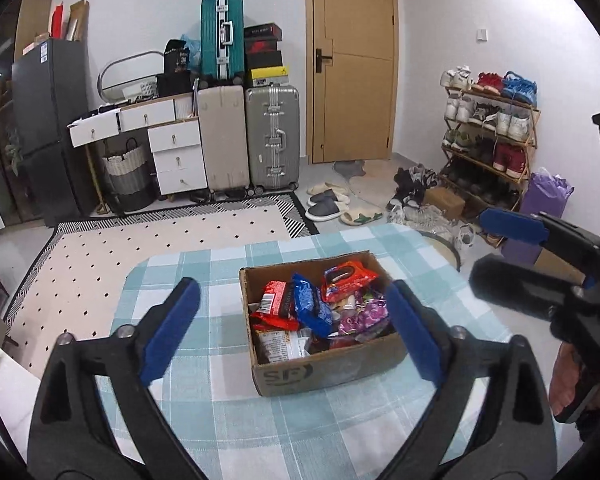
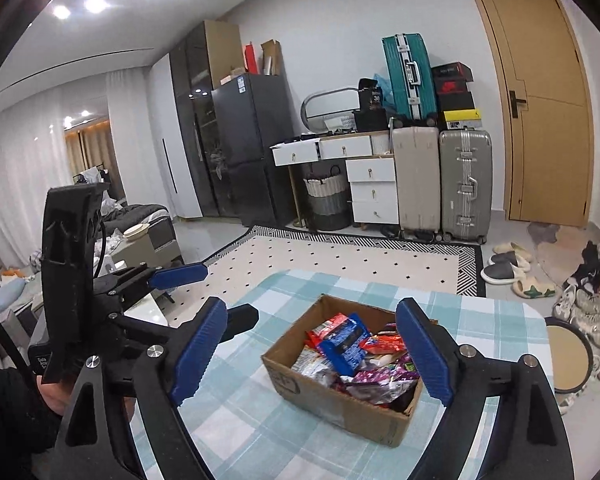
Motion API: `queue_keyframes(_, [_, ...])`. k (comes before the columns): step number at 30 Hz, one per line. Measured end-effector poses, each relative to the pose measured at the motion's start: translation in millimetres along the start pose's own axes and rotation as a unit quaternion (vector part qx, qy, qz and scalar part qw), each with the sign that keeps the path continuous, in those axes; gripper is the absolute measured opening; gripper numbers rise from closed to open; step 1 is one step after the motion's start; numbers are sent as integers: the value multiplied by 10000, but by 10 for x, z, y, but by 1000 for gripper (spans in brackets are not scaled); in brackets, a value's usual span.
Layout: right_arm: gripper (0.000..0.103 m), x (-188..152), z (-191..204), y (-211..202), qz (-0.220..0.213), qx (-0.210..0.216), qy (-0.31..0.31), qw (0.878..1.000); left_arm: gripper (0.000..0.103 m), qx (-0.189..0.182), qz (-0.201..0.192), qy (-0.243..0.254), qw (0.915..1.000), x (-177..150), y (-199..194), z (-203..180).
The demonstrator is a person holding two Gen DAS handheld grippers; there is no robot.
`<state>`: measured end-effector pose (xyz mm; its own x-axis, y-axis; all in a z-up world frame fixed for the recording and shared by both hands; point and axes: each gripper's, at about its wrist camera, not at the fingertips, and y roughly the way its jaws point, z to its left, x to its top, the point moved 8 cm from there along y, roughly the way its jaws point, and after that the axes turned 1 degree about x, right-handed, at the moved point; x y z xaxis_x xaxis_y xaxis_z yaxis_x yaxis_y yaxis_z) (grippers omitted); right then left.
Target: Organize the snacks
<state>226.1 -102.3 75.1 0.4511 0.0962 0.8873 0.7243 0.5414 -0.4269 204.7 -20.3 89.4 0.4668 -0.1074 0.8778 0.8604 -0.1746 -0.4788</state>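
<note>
An open cardboard box stands on a table under a blue-and-white checked cloth. Snack packets fill it: a blue one, a red one and a purple one lie on top. My left gripper hangs open above the near side of the box, holding nothing. My right gripper is open too, raised above the box's right side with nothing between its fingers. A hand holds it.
Beyond the table lie a dotted rug, suitcases, a white drawer unit, a dark fridge and a wooden door. A shoe rack and slippers are at the right. A round stool stands beside the table.
</note>
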Motion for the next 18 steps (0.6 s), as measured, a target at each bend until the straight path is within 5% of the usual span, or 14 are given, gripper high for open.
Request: queue_keyframes(18, [102, -434, 255, -929, -816, -282, 18, 9963, 102, 326, -1040, 88, 9940, -277, -1319, 61])
